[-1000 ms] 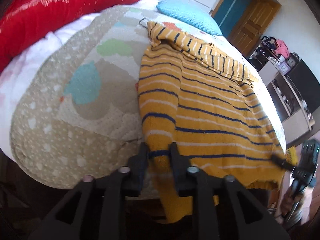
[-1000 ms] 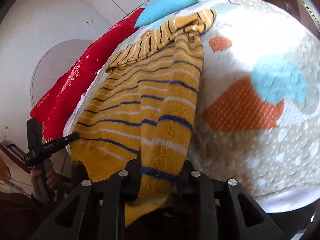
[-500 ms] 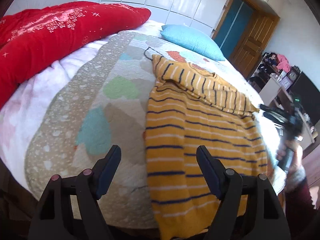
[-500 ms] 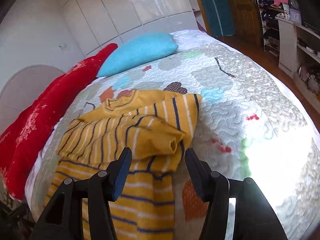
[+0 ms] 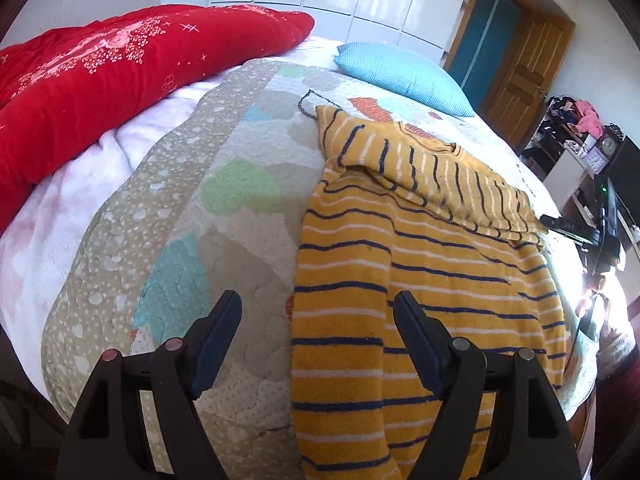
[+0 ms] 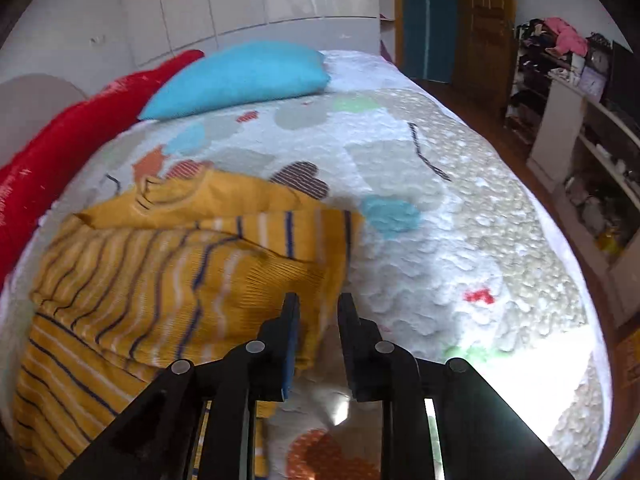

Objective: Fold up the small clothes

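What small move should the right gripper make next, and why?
Probably ease the right gripper slightly left and close on the folded sleeve's edge. Its jaws stand part open, holding nothing, and only the left finger overlaps the sweater, which lies half folded on the bed.

A home bedroom: a bed [image 5: 248, 208] under a patchwork quilt carries a blue pillow [image 5: 400, 76] and a red duvet [image 5: 120, 64]. Far off stand a wooden door [image 5: 520, 80] and cluttered shelves [image 6: 580, 120].

Yellow striped sweater [image 5: 420, 264], sleeve folded across, flat
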### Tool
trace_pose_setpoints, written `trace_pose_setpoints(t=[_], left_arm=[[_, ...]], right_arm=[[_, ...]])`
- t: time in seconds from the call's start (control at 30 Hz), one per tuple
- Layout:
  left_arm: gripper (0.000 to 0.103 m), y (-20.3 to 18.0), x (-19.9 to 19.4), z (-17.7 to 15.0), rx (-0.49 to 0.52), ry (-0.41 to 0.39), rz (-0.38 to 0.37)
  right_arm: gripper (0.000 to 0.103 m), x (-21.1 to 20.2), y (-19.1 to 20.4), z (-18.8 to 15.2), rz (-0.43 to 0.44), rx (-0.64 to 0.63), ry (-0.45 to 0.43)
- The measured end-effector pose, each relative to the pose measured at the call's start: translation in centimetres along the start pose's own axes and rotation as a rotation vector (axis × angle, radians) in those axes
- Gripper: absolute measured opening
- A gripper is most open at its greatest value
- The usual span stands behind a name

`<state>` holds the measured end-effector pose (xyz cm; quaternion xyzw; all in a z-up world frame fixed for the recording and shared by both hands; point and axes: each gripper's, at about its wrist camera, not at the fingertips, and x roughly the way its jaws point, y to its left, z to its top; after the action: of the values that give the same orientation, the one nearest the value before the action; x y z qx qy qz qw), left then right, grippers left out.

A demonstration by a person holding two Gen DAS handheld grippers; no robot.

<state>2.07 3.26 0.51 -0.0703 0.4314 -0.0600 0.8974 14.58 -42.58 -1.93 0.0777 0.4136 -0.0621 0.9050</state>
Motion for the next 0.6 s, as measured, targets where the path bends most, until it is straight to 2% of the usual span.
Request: trace_pose_setpoints(t=[0.1,0.2,0.37,0.6], left_arm=[[0.079,0.1,0.5,-0.6,0.012,0.015,0.029],[0.079,0.3,1.3,-1.0,-0.002,0.047,0.04],[0.079,0.3,0.8,-1.6,-0.025,0.034,0.032],[0.079,2.2,-0.6,-2.3,-0.044,0.008,0.063]], right_arm=[[0.029,-2.8,-0.2,-0.5,0.017,0.04,-0.09],[0.03,-5.4,2.6,-0.4,0.096,-0.025,-0.155],[0.03,-3.4,11.0,0.3,0.332,-0.135,-0.043],[0.03,3.6,24.3,1.1,0.479,-0.234,0.108]])
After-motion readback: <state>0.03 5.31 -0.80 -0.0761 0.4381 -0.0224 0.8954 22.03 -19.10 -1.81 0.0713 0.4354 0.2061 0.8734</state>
